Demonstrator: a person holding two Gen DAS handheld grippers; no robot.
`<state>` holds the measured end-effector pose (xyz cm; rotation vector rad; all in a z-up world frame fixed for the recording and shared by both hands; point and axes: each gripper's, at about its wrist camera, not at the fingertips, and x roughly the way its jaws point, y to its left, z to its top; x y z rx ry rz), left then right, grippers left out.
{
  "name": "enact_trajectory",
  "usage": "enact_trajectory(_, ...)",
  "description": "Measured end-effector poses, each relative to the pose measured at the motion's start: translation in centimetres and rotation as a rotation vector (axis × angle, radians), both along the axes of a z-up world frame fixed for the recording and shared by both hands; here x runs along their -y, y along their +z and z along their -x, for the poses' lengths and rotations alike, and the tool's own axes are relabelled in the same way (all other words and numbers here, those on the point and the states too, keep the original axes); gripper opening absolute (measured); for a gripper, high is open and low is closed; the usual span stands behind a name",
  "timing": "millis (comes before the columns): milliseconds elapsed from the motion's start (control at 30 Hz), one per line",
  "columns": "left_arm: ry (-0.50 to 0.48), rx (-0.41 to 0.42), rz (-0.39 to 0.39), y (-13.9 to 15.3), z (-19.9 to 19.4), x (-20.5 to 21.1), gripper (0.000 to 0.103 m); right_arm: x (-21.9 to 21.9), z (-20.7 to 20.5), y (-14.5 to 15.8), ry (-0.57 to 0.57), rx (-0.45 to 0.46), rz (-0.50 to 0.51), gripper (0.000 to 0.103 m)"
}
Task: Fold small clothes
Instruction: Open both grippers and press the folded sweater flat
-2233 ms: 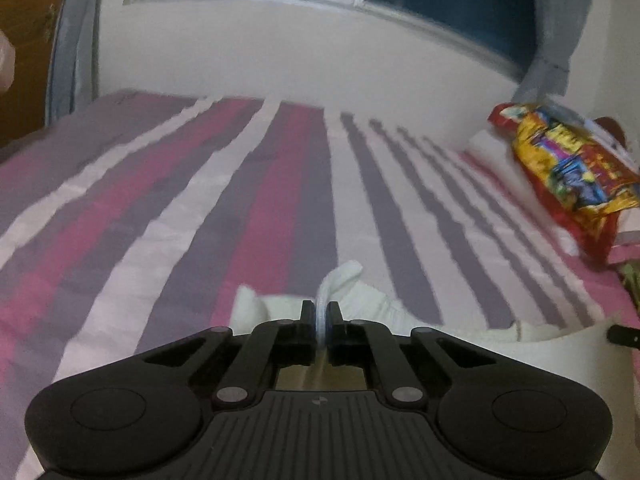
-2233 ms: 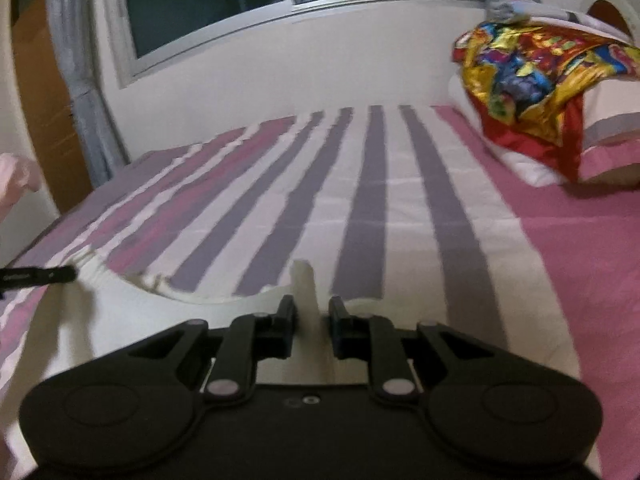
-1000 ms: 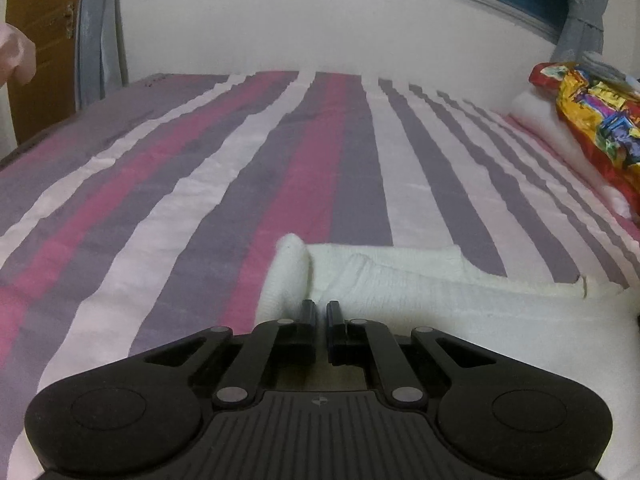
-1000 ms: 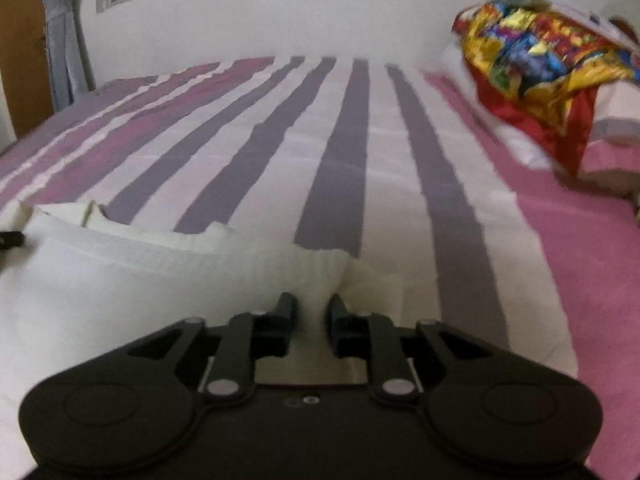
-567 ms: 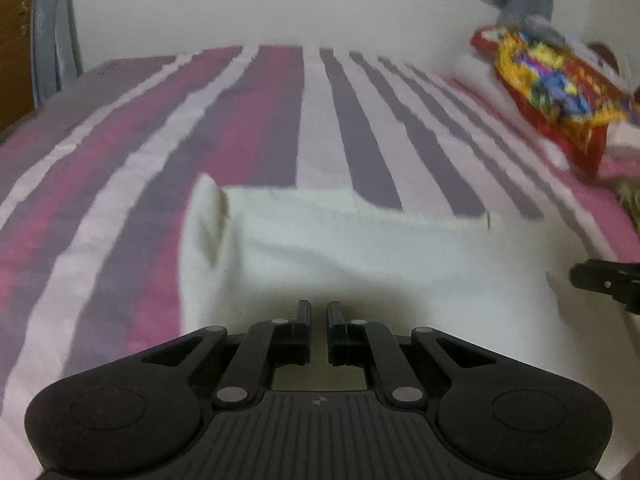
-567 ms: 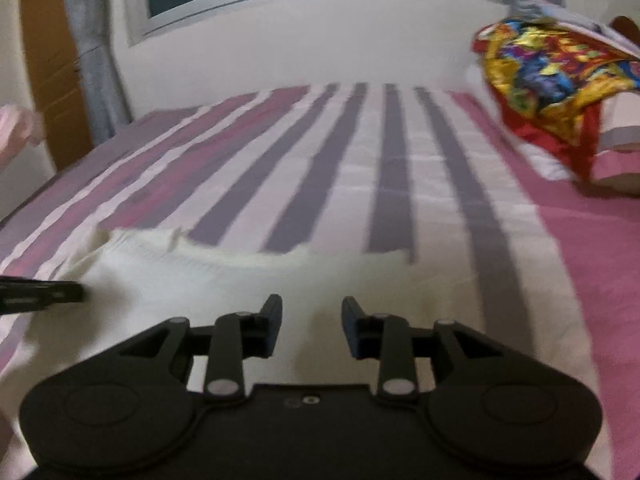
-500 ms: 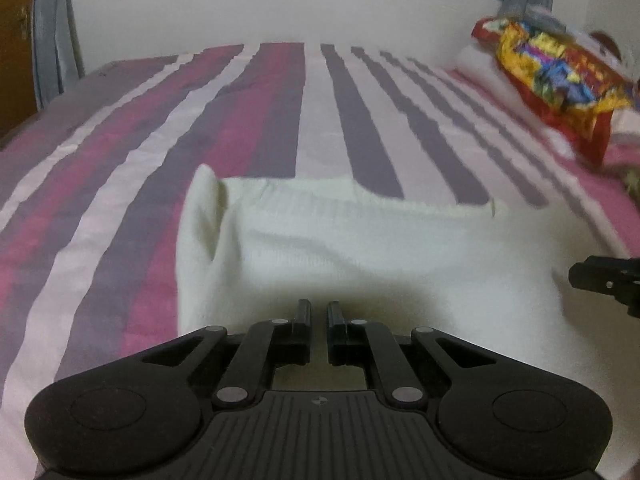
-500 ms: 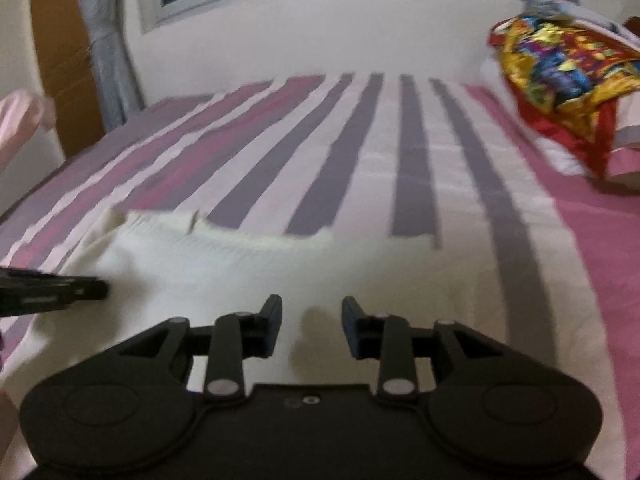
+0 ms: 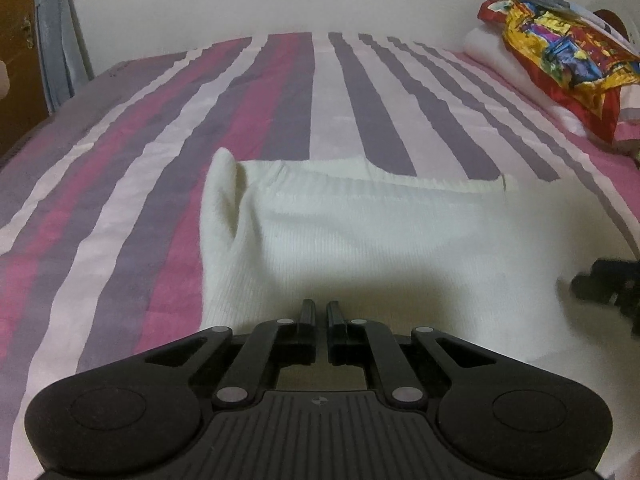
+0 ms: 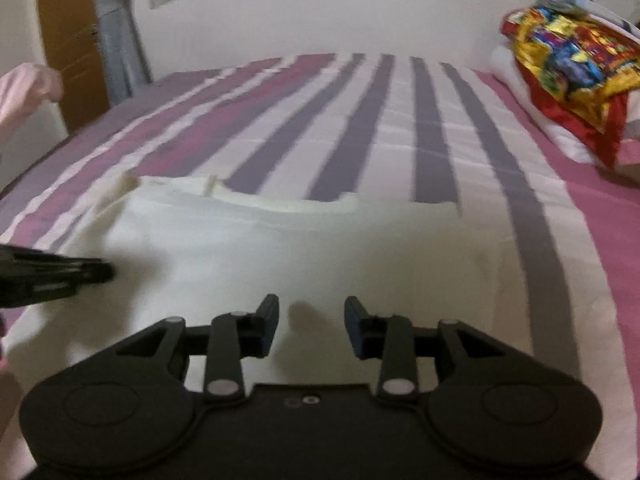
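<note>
A white ribbed knit garment lies folded on the striped bedspread, with its ribbed edge at the far side. My left gripper hovers over the garment's near left part. It is shut, and I see no cloth between its fingers. In the right wrist view the same garment spreads below my right gripper, whose jaws are opening with nothing between them. Each gripper shows in the other's view: the right gripper at the right edge and the left gripper at the left edge.
A colourful red and yellow cover lies on white pillows at the right side of the bed. A white wall with a window runs behind the bed. A curtain and a wooden door stand at the left, beside some pink cloth.
The left gripper let go of the white cloth it held and stays shut. The right jaws have spread apart. Both grippers drew back, and more of the flat garment now shows ahead of them.
</note>
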<state>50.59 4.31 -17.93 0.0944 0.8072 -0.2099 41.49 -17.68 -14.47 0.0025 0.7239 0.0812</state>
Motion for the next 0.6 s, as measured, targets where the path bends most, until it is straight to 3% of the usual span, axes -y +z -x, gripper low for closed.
enact_trajectory(133, -0.002, -0.005, -0.018, 0.2, 0.5, -0.2, 0.005, -1.3, -0.5, -2.1, 0.011, -0.087, 0.083, 0.042)
enact_trajectory(367, 0.003, -0.031, -0.039, 1.1, 1.9, -0.4, 0.005, -1.0, 1.4, -0.5, -0.016, -0.043, 0.005, 0.043)
enact_trajectory(433, 0.006, -0.05, -0.02, 1.2, 2.4, -0.7, 0.005, -1.6, 2.2, -0.2, -0.001, -0.023, 0.006, 0.051)
enact_trajectory(533, 0.007, -0.079, -0.009, 0.7, 3.5, -0.9, 0.005, -2.5, 2.7, -1.4, 0.036, -0.074, 0.043, 0.054)
enact_trajectory(600, -0.006, -0.07, -0.042, 0.4, 4.4, -0.8, 0.005, -3.1, 3.0, -2.3, 0.045, -0.109, 0.076, 0.054)
